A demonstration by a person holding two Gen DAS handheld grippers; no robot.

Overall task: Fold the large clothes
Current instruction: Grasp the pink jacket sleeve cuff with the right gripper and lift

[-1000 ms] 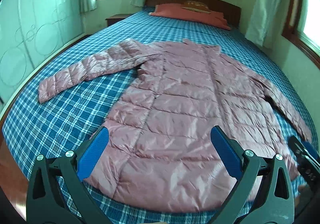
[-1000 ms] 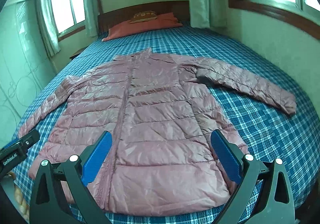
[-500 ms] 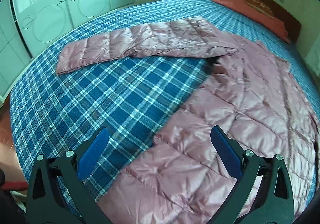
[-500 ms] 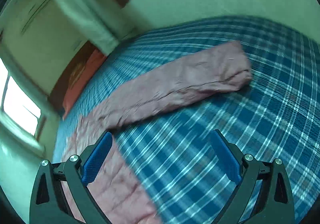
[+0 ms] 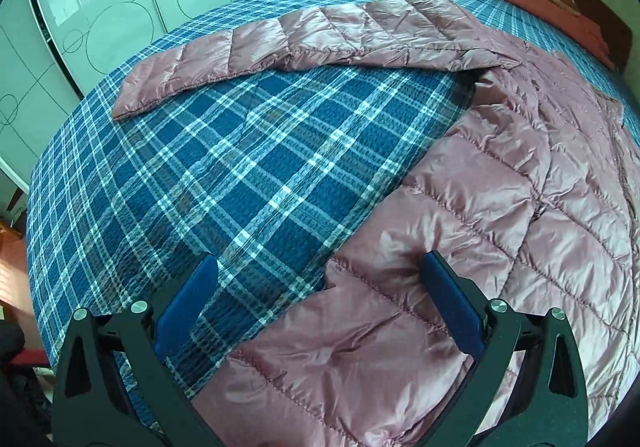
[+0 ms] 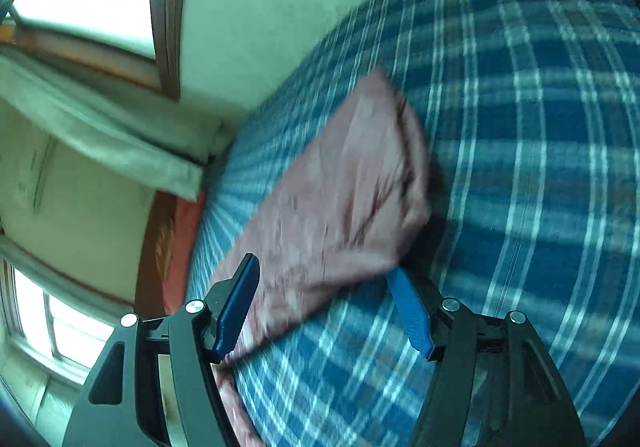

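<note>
Left gripper (image 5: 320,275) hangs with jaws wide over the hem edge of the pink puffer jacket (image 5: 500,207) spread flat on the blue plaid bed (image 5: 240,175), while the right gripper (image 6: 324,283) is closing its jaws around the blurred sleeve cuff (image 6: 352,183), pads not clearly pressing yet.

Left gripper (image 5: 320,279): jaws wide apart, pitched steeply down, pads clear of any grip. Right gripper (image 6: 326,287): rolled sideways, jaws closing, pads not yet pressing.
</note>
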